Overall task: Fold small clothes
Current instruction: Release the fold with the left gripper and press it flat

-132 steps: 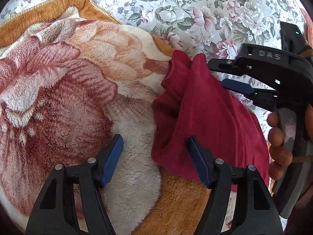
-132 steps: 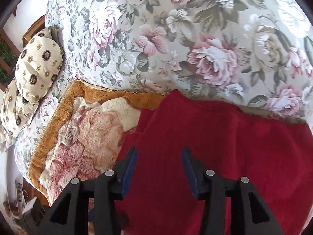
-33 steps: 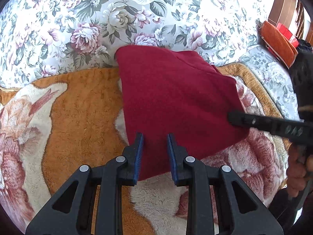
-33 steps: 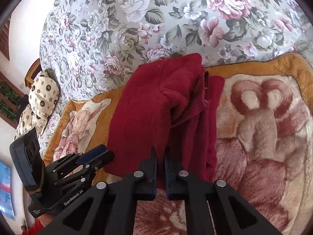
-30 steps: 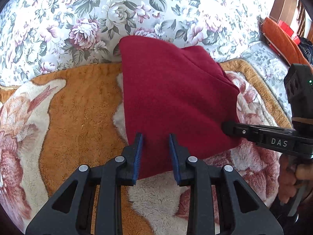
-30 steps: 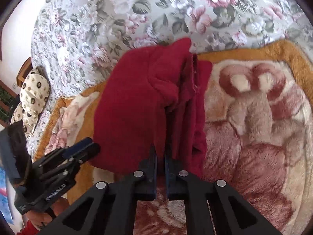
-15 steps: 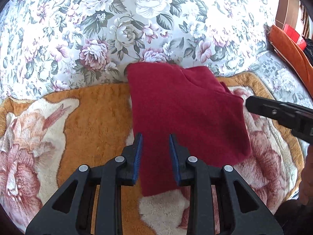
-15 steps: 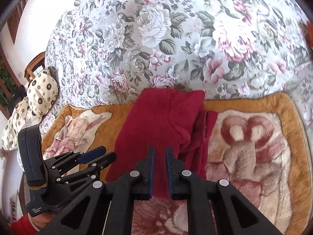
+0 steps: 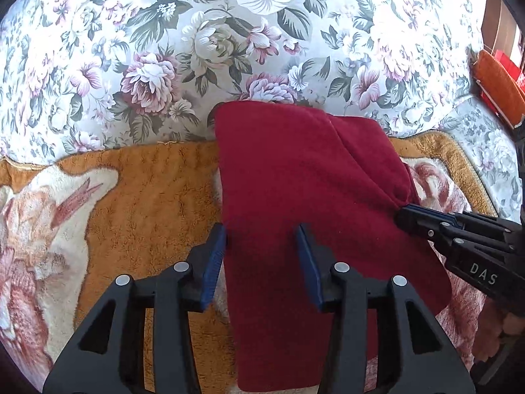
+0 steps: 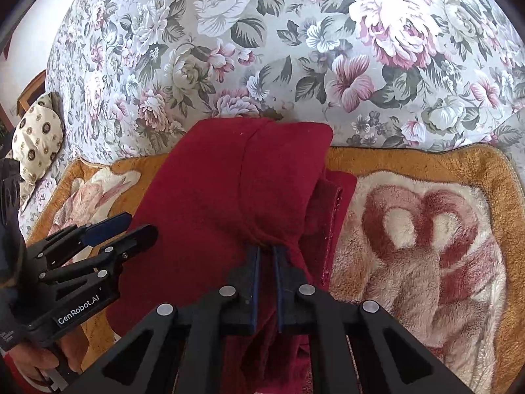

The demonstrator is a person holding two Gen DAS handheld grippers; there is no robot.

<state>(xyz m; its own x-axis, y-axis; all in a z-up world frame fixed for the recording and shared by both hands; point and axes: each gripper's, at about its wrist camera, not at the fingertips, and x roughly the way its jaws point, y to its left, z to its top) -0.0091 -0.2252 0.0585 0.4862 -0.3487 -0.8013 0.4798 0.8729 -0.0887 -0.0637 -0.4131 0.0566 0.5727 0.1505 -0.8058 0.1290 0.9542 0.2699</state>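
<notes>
Right gripper pinching red garment, left gripper opening above it

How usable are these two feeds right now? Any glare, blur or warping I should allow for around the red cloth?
Left wrist view: sunlight washes out the floral bedspread at upper right; the red garment is sharp, its near edge soft. Right wrist view: evenly lit; the fold pinched by the right gripper is crisp, and the left gripper is clear. Both views: strong fisheye bending, dark corners.
</notes>
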